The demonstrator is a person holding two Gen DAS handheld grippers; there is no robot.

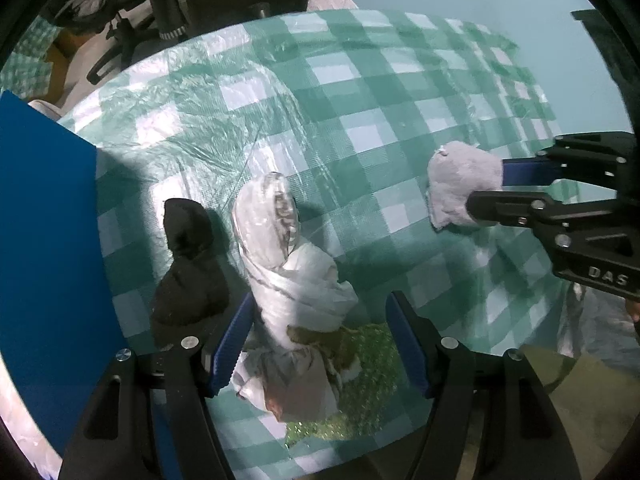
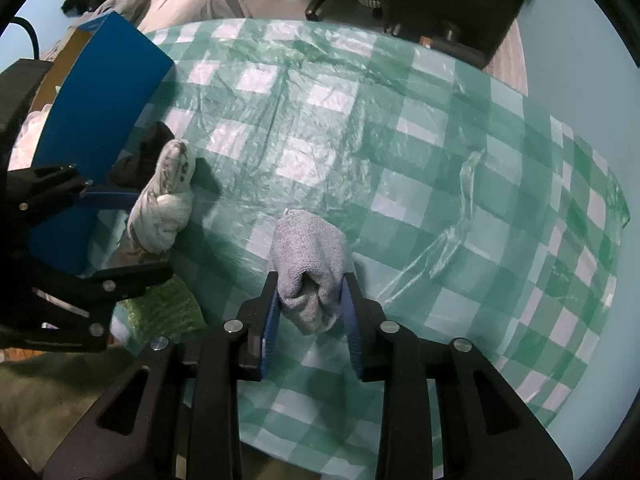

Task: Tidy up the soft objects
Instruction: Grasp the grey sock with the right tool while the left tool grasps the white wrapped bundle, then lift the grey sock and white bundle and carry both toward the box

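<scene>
A grey rolled cloth (image 2: pixel 308 256) is pinched between the blue pads of my right gripper (image 2: pixel 310 304), just above the checked tablecloth (image 2: pixel 360 140). The left wrist view shows the same grey cloth (image 1: pixel 460 184) at the right, with the right gripper (image 1: pixel 486 190) shut on it. My left gripper (image 1: pixel 320 344) stands open, pointing down, its fingers on either side of a white twisted cloth bundle (image 1: pixel 288 280); the right pad is clear of it. A black cloth (image 1: pixel 188 268) lies just left of the bundle. In the right wrist view the white bundle (image 2: pixel 164 208) and the left gripper (image 2: pixel 128 236) are at the left.
A blue board (image 1: pixel 44 240) stands upright at the table's left side, close to the black cloth. A green glittery item (image 1: pixel 368 360) lies under the bundle's near end. An office chair (image 1: pixel 132 8) with dark clothes stands beyond the table. The tablecloth is covered with wrinkled clear plastic.
</scene>
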